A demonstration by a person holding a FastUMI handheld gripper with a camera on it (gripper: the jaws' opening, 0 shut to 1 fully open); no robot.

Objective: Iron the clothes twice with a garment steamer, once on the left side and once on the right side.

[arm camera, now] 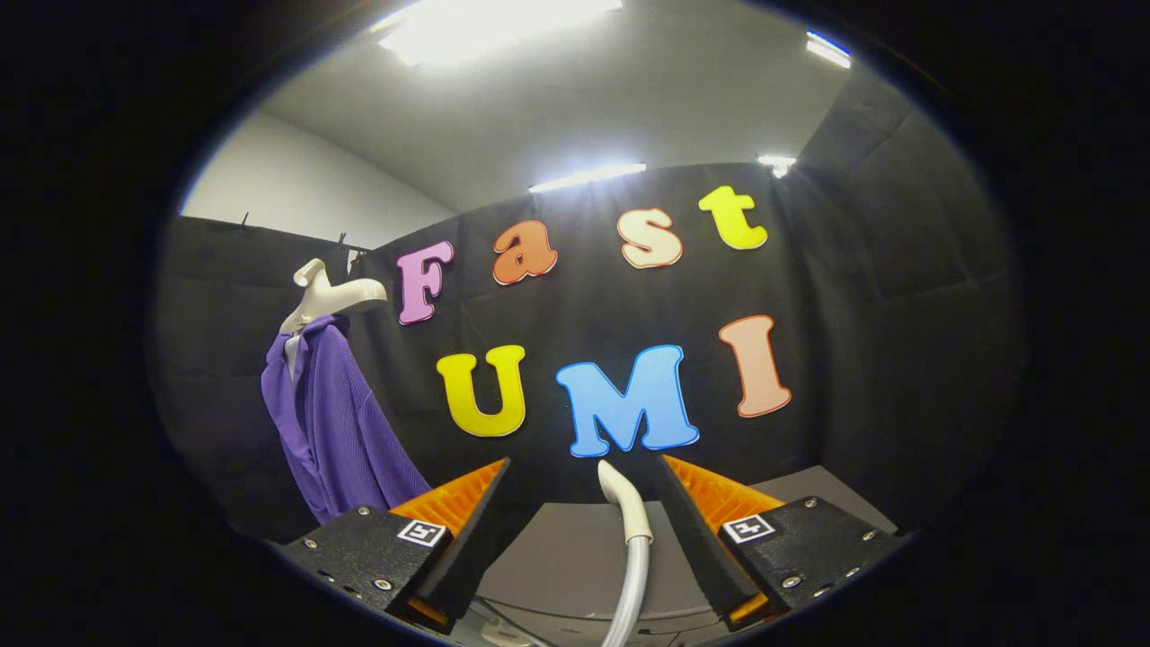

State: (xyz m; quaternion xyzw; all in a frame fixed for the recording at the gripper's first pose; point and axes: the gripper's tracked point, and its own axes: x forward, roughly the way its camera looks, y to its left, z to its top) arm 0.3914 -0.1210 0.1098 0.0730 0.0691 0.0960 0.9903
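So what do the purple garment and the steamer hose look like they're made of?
Purple garment: looks like a fine ribbed knit, matte and softly draped. Steamer hose: seemingly smooth, slightly glossy pale plastic or rubber, rising between the open gripper's fingers, untouched.
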